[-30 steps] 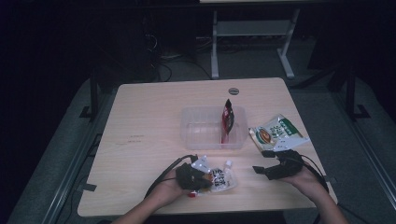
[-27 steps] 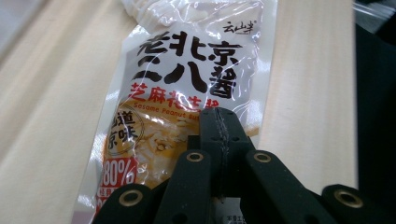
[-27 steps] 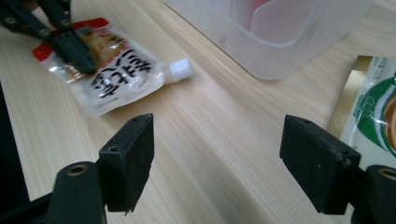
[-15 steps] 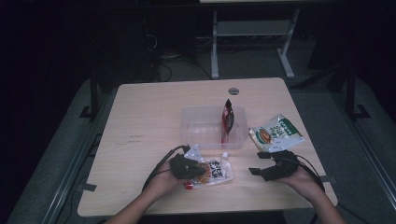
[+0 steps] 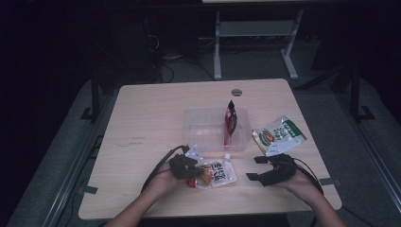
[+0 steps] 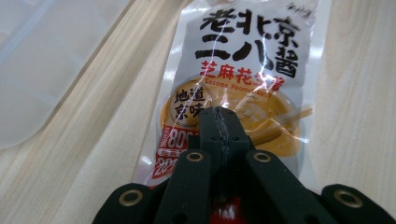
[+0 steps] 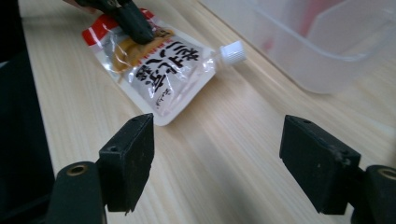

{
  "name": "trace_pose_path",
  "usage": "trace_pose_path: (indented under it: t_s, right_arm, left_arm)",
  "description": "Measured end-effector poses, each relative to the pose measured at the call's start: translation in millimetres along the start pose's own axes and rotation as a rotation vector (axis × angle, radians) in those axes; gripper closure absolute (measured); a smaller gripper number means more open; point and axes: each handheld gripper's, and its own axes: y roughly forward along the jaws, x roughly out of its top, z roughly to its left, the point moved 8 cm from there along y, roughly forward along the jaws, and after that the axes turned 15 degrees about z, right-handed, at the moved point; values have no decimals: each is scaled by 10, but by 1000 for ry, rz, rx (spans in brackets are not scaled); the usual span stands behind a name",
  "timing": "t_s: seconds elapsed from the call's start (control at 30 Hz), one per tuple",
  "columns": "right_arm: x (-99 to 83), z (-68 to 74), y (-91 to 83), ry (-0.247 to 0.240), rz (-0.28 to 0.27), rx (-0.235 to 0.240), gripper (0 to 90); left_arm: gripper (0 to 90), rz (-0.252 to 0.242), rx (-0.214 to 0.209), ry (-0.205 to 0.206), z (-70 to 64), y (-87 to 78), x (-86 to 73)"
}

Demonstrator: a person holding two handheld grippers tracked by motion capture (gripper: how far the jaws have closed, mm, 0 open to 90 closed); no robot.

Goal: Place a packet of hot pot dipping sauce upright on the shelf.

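1 sauce pouch (image 6: 243,70): white spout cap, black lettering, orange noodle picture.

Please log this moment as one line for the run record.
left claw: shut on sauce pouch | right claw: open, empty | clear tub: holds red packet

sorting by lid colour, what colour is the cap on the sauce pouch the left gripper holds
White. The cap on the sauce pouch shows best in the right gripper view.
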Motion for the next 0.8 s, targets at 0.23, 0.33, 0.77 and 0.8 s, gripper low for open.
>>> trace_pose_path:
  t_s: [0.23,0.33,0.77,0.8]
  right_arm:
    - [109,126,192,-13,47,62,267]
    - [172,145,268,-8,50,73,270]
    - [312,236,588,55,98,87,285]
    - [324,252,616,56,102,83,286]
  left_arm:
    - [900,0,-18,-21,7,16,11]
    - [900,1,-16,-22,7,16,13]
    - [900,17,6,-16,-12,16,16]
    - [900,17,6,-15,-13,16,17]
